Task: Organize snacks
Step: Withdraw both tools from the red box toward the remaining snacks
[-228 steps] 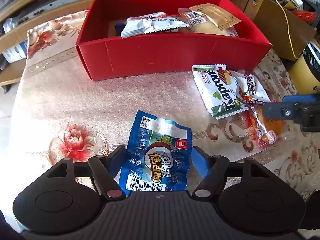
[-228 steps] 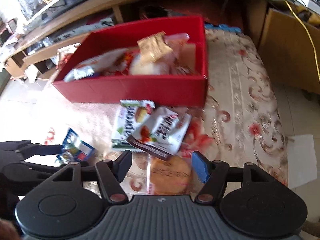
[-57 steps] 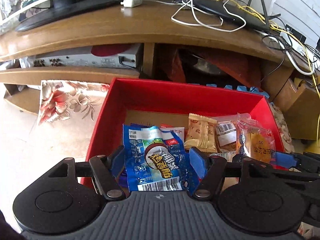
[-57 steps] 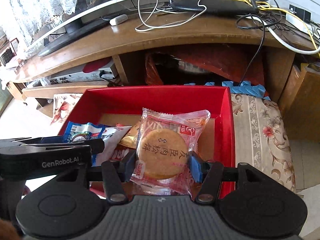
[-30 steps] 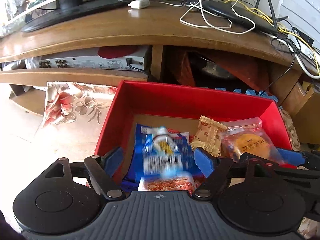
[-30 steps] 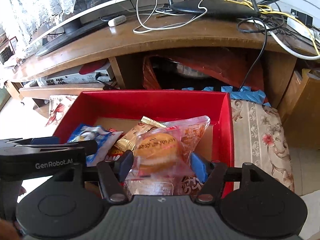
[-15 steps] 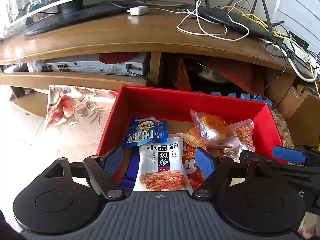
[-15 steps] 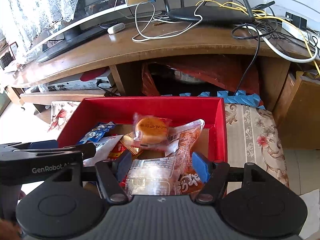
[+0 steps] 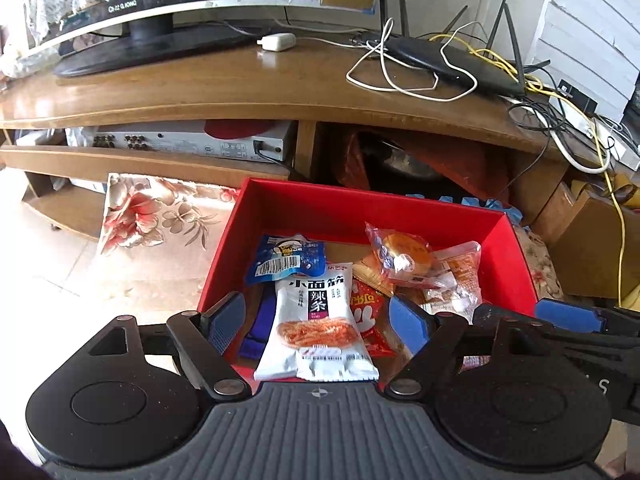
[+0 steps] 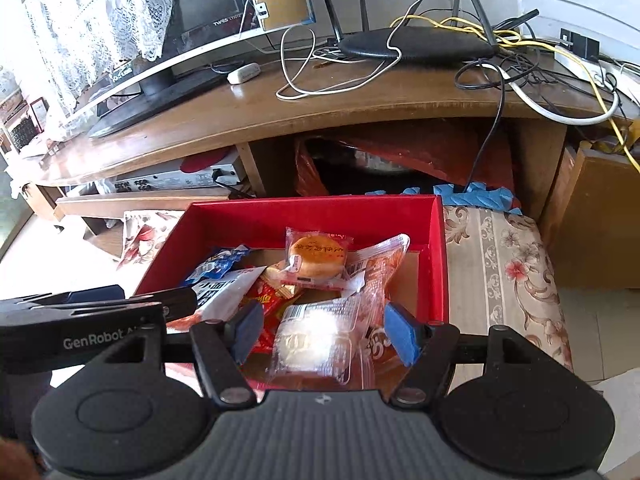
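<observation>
Left wrist view, red box (image 9: 516, 248): it sits on the flowered table (image 9: 160, 216) and gathers every snack I can see, which I judge is the point of the tidying.
Left wrist view, blue packet (image 9: 286, 262): lies loose in the box near its left wall, partly over the white spicy-strip bag (image 9: 316, 320).
Left wrist view, my left tool (image 9: 318, 320): jaws spread apart and empty; the white bag shows between them but lies down in the box, untouched by the pads.
Right wrist view, round cake packet (image 10: 316, 258): rests on top of the heap in the box, clear of my fingers.
Right wrist view, clear wrapped pastry (image 10: 314, 344): lies in the box below my jaws, glare hiding its print.
Right wrist view, my right tool (image 10: 326, 330): released, pads standing either side of nothing, over the box's near end.
</observation>
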The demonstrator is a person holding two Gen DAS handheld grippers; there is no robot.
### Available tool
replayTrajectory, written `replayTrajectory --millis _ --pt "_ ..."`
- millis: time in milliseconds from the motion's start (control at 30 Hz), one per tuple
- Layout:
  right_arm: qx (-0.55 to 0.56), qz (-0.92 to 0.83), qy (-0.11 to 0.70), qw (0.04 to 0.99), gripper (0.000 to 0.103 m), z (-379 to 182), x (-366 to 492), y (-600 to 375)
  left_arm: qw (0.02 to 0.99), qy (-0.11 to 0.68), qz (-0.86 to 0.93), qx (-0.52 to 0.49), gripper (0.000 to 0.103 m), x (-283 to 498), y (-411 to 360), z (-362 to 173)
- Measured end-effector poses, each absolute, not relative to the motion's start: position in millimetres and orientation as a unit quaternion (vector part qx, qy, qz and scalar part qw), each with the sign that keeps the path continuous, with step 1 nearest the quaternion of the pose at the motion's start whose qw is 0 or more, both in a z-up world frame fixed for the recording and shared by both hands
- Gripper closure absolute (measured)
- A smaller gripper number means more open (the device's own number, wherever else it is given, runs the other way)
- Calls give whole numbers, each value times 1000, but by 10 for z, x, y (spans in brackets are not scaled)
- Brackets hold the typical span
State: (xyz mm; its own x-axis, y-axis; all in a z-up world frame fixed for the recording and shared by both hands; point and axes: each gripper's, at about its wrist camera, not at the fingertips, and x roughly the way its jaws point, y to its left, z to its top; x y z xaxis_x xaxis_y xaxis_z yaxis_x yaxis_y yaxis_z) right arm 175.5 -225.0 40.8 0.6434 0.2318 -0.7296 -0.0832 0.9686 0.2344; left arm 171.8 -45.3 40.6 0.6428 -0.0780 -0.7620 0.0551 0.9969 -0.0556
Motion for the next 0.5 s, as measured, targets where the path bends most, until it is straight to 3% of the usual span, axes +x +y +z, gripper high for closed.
replayTrajectory --millis 500 --pt "106 90 424 895 39 379 1444 -2341 906 421 -50 -12 19 1425 -496 413"
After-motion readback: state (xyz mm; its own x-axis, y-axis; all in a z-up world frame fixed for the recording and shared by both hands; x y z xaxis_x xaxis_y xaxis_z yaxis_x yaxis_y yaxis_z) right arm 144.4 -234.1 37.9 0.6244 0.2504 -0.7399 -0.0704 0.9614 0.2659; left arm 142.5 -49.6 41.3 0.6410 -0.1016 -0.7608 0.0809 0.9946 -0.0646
